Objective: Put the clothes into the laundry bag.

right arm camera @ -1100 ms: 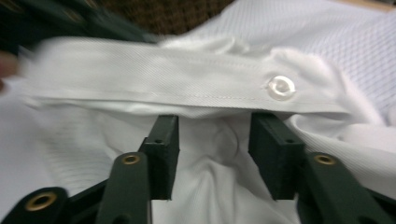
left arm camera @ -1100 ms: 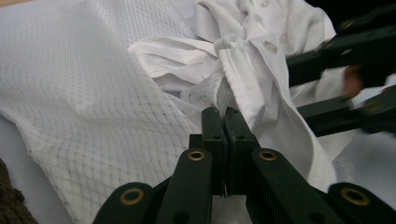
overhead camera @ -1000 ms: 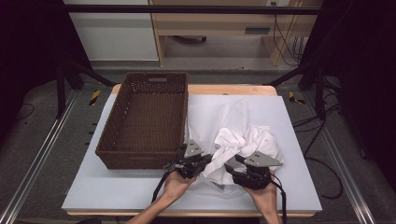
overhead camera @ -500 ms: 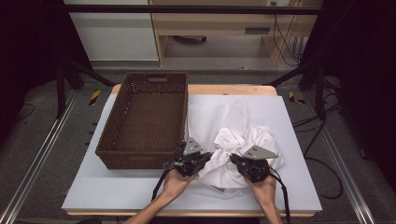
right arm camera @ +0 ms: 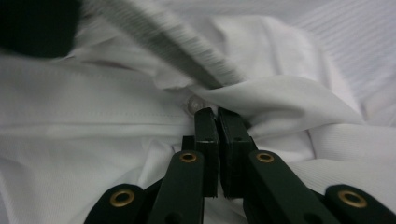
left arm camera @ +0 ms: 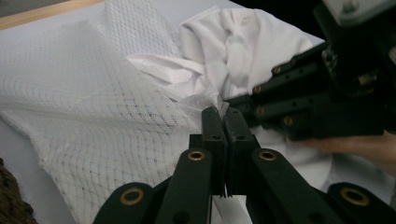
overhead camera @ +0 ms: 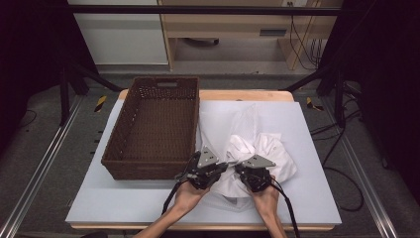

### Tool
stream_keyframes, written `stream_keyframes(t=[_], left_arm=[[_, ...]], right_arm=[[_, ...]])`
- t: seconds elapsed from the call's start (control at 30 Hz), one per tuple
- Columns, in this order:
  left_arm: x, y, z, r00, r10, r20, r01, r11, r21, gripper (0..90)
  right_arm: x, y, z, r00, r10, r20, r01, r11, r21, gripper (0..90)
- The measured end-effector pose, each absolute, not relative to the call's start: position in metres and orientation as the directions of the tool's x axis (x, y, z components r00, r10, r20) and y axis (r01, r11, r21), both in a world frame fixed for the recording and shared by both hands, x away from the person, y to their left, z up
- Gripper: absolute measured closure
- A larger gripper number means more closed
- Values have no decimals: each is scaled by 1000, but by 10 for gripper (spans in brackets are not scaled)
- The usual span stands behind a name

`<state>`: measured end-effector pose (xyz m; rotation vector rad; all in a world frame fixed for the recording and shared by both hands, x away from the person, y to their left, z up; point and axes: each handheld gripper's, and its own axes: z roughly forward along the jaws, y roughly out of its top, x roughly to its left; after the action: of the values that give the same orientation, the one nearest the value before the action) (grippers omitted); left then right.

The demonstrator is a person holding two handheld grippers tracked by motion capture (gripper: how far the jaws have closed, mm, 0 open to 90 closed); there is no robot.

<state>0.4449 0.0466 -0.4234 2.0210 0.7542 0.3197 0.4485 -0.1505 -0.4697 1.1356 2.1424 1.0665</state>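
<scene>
- Our left gripper [left arm camera: 223,112] pinched the mesh bag's [left arm camera: 93,107] edge.
- Our right gripper [right arm camera: 217,112], jaws having just closed, pinched the white shirt [right arm camera: 93,140].
- Both lay on the table [overhead camera: 124,208], beside the basket [overhead camera: 153,126].

You see a white shirt [overhead camera: 267,148] lying against a white mesh bag [left arm camera: 88,107] with a fine diamond weave. Your grippers [overhead camera: 229,166] [overhead camera: 238,168] are black with grey top plates and brass-coloured rivets. The basket [overhead camera: 153,126] is dark brown wicker. The sheet [overhead camera: 307,124] is pale grey-white over a light wooden table [overhead camera: 237,94].
</scene>
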Motion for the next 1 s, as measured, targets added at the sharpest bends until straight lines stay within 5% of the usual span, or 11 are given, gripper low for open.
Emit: stream_keyframes(t=[0.23, 0.53, 0.63, 0.87, 1.0], left_arm=[[447, 45, -431, 773, 633, -44, 381, -408, 830, 884], [451, 51, -428, 763, 645, -46, 382, -393, 837, 885], [450, 50, -426, 767, 641, -43, 377, -395, 838, 884], [446, 47, -424, 775, 631, -43, 374, -403, 836, 885], [445, 48, -423, 778, 626, -48, 375, -402, 835, 885]], right_arm=[[449, -157, -471, -469, 880, -79, 451, 316, 835, 856], [427, -157, -449, -638, 770, 15, 421, 333, 844, 532], [434, -145, -460, -620, 784, -31, 442, 383, 811, 545], [464, -129, -474, -560, 829, 3, 510, 342, 789, 862], [470, -128, -473, -448, 892, -60, 481, 297, 825, 874]])
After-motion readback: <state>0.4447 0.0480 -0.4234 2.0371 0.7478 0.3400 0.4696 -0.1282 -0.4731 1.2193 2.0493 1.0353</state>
